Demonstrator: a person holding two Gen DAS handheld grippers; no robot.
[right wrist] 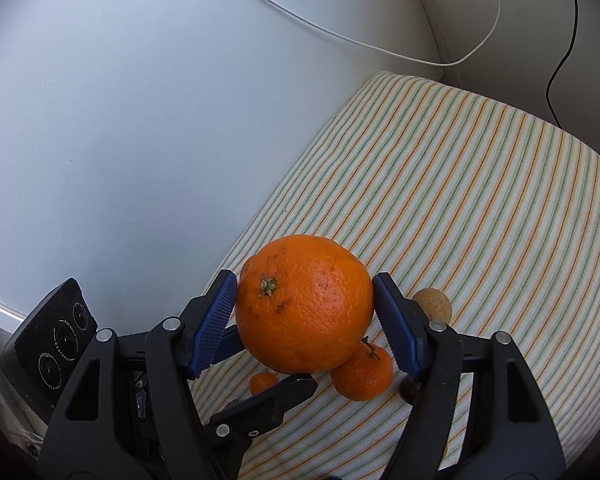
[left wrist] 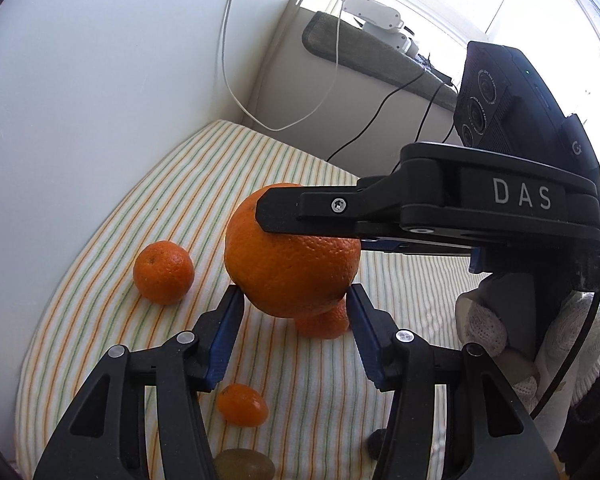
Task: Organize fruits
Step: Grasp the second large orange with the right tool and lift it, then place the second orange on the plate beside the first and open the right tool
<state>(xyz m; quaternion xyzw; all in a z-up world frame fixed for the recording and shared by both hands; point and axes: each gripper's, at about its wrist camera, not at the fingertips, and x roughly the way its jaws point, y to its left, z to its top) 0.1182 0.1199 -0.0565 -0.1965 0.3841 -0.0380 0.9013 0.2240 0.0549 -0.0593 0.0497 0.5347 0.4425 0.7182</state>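
A big orange (left wrist: 292, 264) hangs above the striped cloth (left wrist: 112, 280), held between both grippers. My right gripper (right wrist: 305, 312) is shut on the big orange (right wrist: 304, 304), blue pads at its sides; in the left wrist view its black finger (left wrist: 284, 208) lies across the orange's top. My left gripper (left wrist: 296, 316) is open around the orange's underside, pads close to it; whether they touch is unclear. A mandarin (left wrist: 164, 272) lies to the left, another (left wrist: 324, 322) under the orange, a small one (left wrist: 242, 404) nearer. A green grape (left wrist: 244, 464) lies at the bottom edge.
A white wall panel (left wrist: 80, 100) borders the cloth on the left. White and black cables (left wrist: 340, 60) hang at the back. A tan round fruit (right wrist: 434, 306) and a dark small fruit (right wrist: 408, 390) lie on the cloth (right wrist: 480, 200) by the right gripper.
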